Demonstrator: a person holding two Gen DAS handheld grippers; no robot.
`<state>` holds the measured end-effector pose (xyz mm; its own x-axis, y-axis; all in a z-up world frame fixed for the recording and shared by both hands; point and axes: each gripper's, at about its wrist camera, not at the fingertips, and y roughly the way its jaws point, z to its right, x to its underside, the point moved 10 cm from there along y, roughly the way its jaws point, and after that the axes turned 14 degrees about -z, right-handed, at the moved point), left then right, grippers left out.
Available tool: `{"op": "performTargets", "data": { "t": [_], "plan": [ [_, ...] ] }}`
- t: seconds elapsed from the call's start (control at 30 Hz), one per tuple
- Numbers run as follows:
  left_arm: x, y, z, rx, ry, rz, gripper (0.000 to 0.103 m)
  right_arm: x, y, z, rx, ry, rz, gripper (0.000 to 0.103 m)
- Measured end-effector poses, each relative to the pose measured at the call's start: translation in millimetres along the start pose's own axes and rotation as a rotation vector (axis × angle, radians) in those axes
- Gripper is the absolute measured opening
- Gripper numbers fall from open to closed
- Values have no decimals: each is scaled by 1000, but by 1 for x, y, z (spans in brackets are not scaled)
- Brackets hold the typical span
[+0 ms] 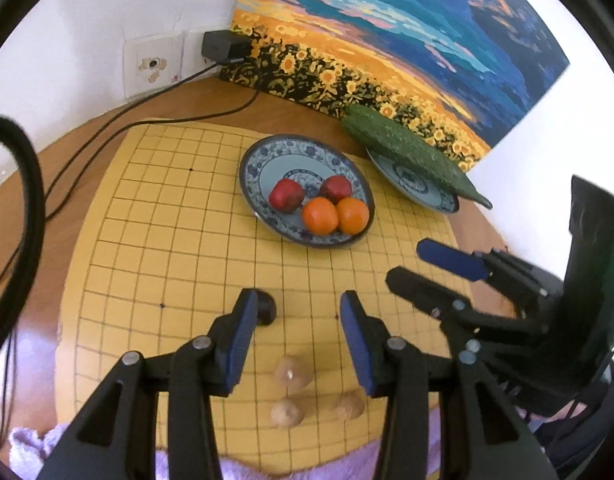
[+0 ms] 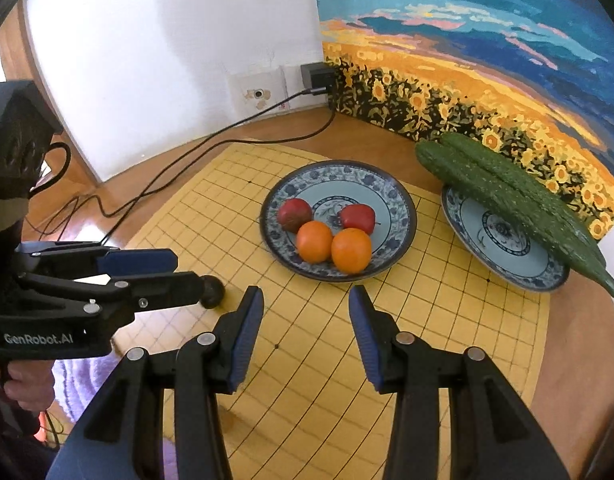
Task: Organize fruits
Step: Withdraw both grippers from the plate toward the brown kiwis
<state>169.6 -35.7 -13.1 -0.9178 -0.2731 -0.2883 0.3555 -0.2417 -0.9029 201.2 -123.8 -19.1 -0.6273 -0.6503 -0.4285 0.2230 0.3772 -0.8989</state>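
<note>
A blue-patterned plate (image 1: pixel 267 160) (image 2: pixel 395 208) on the yellow grid mat holds two red fruits (image 1: pixel 286 195) (image 2: pixel 294 214) and two oranges (image 1: pixel 320 216) (image 2: pixel 351 250). A second plate (image 1: pixel 423 188) (image 2: pixel 507 256) at the right carries two long green cucumbers (image 1: pixel 411 152) (image 2: pixel 507 196). My left gripper (image 1: pixel 299 304) (image 2: pixel 171 270) is open and empty above the mat; a small dark round thing (image 1: pixel 267 308) (image 2: pixel 211 291) lies by its left finger. My right gripper (image 2: pixel 305 296) (image 1: pixel 407 260) is open and empty in front of the fruit plate.
Three small tan mushroom-like pieces (image 1: pixel 291 372) lie on the mat near the front edge. A sunflower painting (image 2: pixel 487 60) leans on the wall behind the plates. Black cables (image 2: pixel 187 168) run from a charger (image 1: pixel 226 46) across the wooden table. A lilac cloth (image 1: pixel 27 448) lies in front.
</note>
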Motion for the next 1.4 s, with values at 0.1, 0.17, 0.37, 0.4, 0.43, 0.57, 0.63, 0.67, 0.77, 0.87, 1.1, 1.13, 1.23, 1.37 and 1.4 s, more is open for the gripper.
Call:
{"op": "performTargets", "data": {
  "t": [0.1,0.17,0.37,0.4,0.43,0.57,0.63,0.67,0.77,0.87,1.1,1.13,1.23,1.37,1.4],
  "plan": [
    [10,-7,0,-25,28,1,45,2,-11,-6,0,6,11,46],
    [16,-10,-1,-32,40,1,45,4,-17,-10,-5,13,23,46],
    [36,-11,-10,-13,39,-23,45,15,-29,-27,1,11,29,46],
    [39,-10,-12,-13,40,-29,45,17,-30,-30,-1,10,28,46],
    [43,-10,-14,-13,41,-34,45,20,-31,-33,-2,10,26,46],
    [60,-8,-21,0,35,-62,45,31,-31,-40,-8,16,12,46],
    [68,-8,-23,5,34,-72,45,37,-31,-41,-13,29,9,46],
    [71,-9,-25,8,33,-77,45,41,-31,-41,-17,41,7,46],
    [83,-7,-31,17,24,-97,45,52,-29,-40,-26,65,-8,46],
    [92,-3,-34,31,15,-118,45,64,-27,-40,-34,80,-20,46],
    [109,8,-41,62,-19,-162,45,91,-12,-46,-65,107,-71,46],
    [111,9,-42,68,-24,-166,45,94,-9,-48,-73,113,-80,46],
    [115,12,-40,87,-31,-177,45,104,-1,-50,-87,126,-106,46],
    [112,15,-29,64,25,-157,44,112,5,-53,-95,135,-126,46],
    [109,15,-24,55,50,-137,44,114,6,-53,-97,134,-128,46]
  ]
}}
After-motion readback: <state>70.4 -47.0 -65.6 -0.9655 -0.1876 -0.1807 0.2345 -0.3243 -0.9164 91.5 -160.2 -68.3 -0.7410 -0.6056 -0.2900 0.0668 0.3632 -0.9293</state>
